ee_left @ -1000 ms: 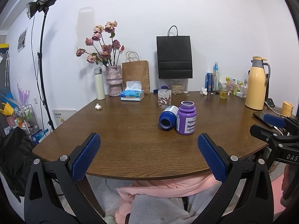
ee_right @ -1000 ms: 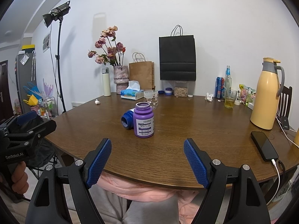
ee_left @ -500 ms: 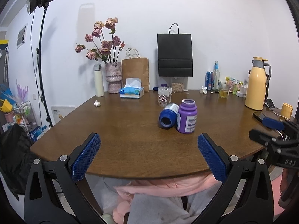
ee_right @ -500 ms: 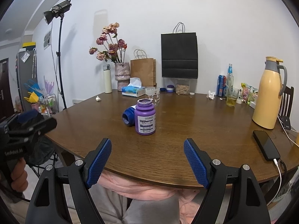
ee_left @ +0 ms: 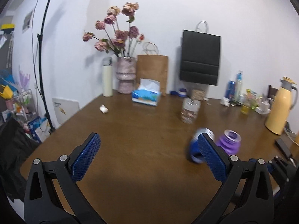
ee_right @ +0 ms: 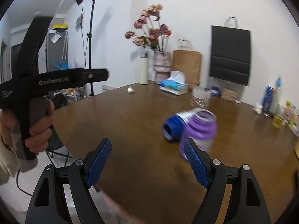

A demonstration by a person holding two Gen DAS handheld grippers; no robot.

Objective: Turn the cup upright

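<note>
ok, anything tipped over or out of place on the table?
Yes: the blue cup lies on its side near the middle of the table, open mouth toward the camera, right beside the upright purple cup. Both views are blurred, but nothing appears spilled. Both grippers are open, holding nothing.

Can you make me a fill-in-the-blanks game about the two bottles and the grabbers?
1. The blue bottle lies on its ____.
2. The bottle standing upright is ____.
3. The jaws of the right gripper are ____.
4. Both bottles rest on a brown ____.

Missing words: side; purple; open; table
</note>
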